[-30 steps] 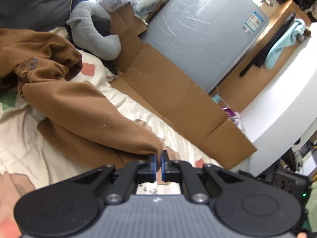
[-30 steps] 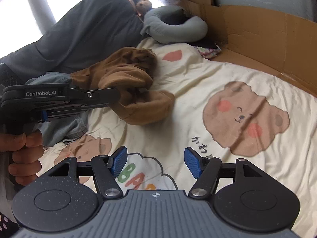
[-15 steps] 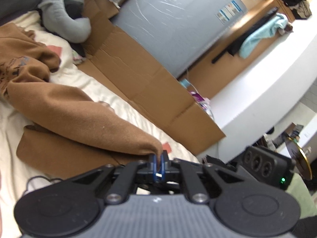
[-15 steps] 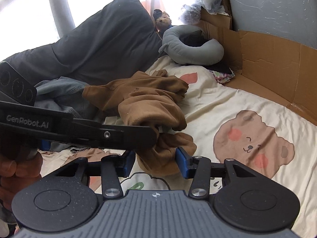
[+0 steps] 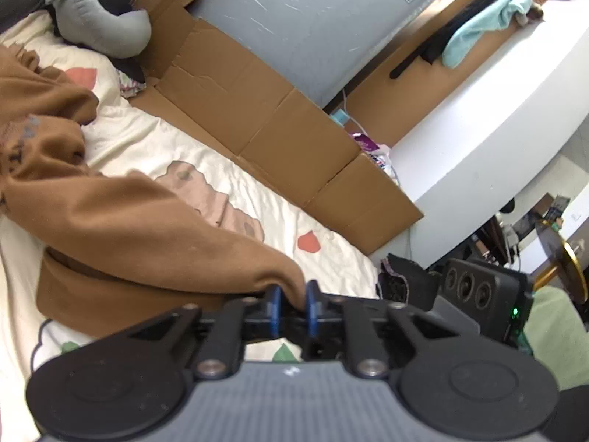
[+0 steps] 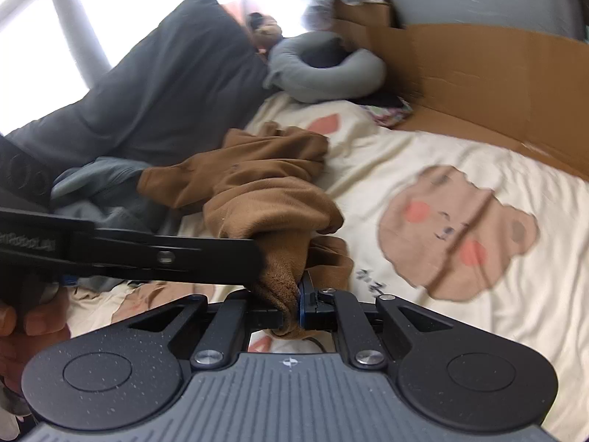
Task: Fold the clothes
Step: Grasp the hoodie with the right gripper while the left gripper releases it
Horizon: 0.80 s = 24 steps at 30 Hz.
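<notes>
A brown sweatshirt (image 5: 129,221) lies crumpled on the bed, with one end stretched out toward both grippers. My left gripper (image 5: 293,305) has that end between its blue pads; the jaws are opening, and a dark gap shows below the cloth. In the right wrist view the same sweatshirt (image 6: 265,191) hangs from its bunched end. My right gripper (image 6: 294,305) is shut on that bunch. The left gripper (image 6: 257,258) reaches in from the left, its tip right at the same bunch. A hand (image 6: 22,331) holds its handle.
The bed has a cream sheet with a bear print (image 6: 456,232). Flattened cardboard (image 5: 276,129) lines the far side. A grey neck pillow (image 5: 99,22), a dark pillow (image 6: 165,92) and a grey-blue garment (image 6: 103,184) lie at the head. A white desk (image 5: 497,110) stands past the bed.
The right gripper went from open over the bare sheet to shut on the sweatshirt's end. The left gripper, shut on that end before, has parted its pads.
</notes>
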### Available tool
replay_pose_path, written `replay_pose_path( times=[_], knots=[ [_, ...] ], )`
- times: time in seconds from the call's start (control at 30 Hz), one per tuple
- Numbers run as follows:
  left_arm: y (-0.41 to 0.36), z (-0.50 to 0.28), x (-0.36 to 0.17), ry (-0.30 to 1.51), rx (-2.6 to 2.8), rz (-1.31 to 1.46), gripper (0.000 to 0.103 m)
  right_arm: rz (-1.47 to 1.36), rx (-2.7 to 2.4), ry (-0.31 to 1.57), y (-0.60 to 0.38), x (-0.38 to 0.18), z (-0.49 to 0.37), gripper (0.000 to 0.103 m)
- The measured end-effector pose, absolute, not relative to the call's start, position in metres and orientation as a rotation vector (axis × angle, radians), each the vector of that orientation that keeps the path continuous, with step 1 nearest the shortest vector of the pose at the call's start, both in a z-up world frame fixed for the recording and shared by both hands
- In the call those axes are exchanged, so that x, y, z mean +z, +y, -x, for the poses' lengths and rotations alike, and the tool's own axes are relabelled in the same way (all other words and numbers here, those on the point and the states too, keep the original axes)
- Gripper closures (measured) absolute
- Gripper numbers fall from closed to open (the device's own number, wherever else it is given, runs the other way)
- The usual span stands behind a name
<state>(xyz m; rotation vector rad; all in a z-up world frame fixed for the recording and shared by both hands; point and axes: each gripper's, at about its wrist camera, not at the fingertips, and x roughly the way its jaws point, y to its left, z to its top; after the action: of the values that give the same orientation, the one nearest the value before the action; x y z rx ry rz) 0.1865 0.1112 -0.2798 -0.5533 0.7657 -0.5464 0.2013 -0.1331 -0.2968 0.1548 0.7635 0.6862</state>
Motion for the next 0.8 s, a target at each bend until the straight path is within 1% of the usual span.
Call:
replay_pose_path(
  times=[0.03, 0.1, 0.17, 0.2, 0.5, 0.73, 0.8],
  knots=[
    [0.112, -0.186, -0.279, 0.766, -0.539, 0.55, 0.077, -0.162, 0.672, 0.772, -0.137, -0.298, -0.202, 0.098],
    [0.117, -0.186, -0.279, 0.768, -0.509, 0.546, 0.062, -0.196, 0.641, 0.795, -0.147, -0.301, -0.202, 0.098],
    [0.122, -0.186, -0.279, 0.77, -0.478, 0.534, 0.053, -0.23, 0.609, 0.818, -0.158, -0.304, -0.202, 0.098],
    [0.124, -0.186, -0.28, 0.775, -0.459, 0.528, 0.051, -0.243, 0.596, 0.825, -0.163, -0.305, -0.201, 0.098],
    [0.15, -0.186, -0.308, 0.848, -0.252, 0.449, 0.045, -0.355, 0.475, 0.859, -0.209, -0.311, -0.202, 0.098],
    [0.174, -0.188, -0.323, 0.88, -0.135, 0.42, 0.044, -0.414, 0.386, 0.853, -0.24, -0.314, -0.212, 0.099],
    [0.181, -0.188, -0.326, 0.881, -0.103, 0.416, 0.041, -0.425, 0.359, 0.852, -0.249, -0.315, -0.216, 0.099]
  ],
)
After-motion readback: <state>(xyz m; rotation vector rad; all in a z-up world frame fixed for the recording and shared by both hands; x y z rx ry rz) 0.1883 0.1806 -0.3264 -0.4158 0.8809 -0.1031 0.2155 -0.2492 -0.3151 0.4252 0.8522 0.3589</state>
